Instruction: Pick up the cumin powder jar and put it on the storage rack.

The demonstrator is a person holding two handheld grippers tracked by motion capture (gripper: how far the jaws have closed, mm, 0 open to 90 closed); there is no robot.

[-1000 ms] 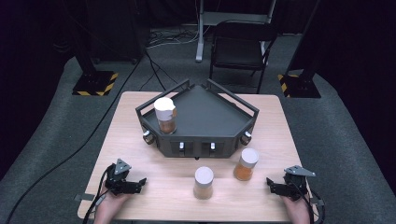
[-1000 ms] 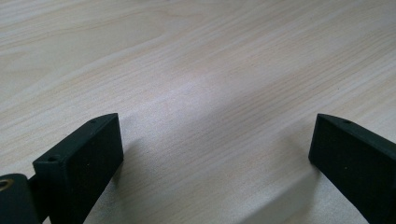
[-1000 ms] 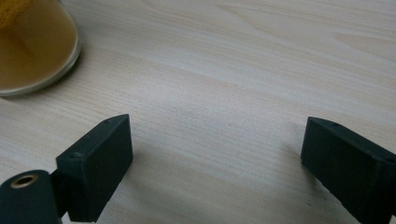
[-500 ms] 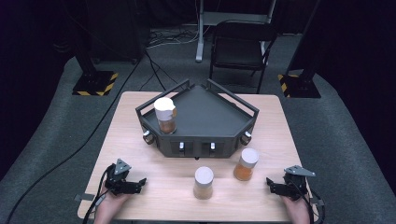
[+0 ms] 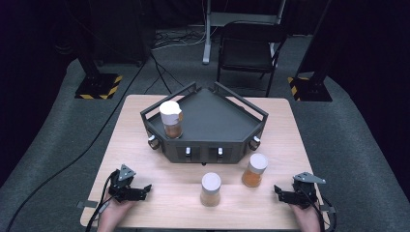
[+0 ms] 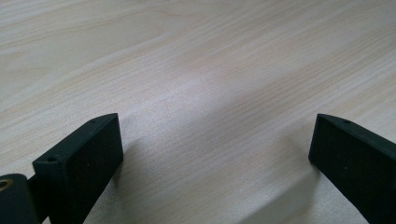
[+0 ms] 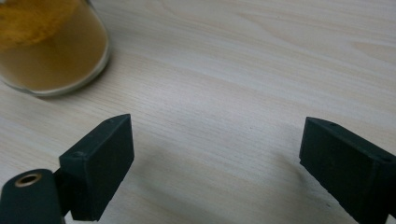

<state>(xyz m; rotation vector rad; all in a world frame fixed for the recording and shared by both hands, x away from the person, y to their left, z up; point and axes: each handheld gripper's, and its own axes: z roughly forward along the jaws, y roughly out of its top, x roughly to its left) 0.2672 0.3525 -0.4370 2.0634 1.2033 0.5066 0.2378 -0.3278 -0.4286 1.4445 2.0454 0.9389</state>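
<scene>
Nothing had shifted across the last second: both grippers lay where they had been, low at the near edge of the wooden table (image 5: 145, 116), and the 3 spice jars stood as before. I judged this a pause before any reach, with the work of loading jars onto the black tray (image 5: 217, 116) barely begun.

The left gripper (image 5: 138, 192) rested near the table's near-left corner, its jaws wide apart over bare wood, nothing between them. The right gripper (image 5: 282, 194) sat near the near-right corner, jaws likewise spread and empty.

1 jar (image 5: 171, 119) already stood upright on the tray's left side. The other 2 remained on the table in front of the tray: the middle jar (image 5: 211, 189) between the grippers, and the right jar (image 5: 254, 170) nearer the right gripper, ahead and to the left of its jaws, apart from them. In the right gripper view that jar's base showed at the upper left, outside the jaws' span.
</scene>
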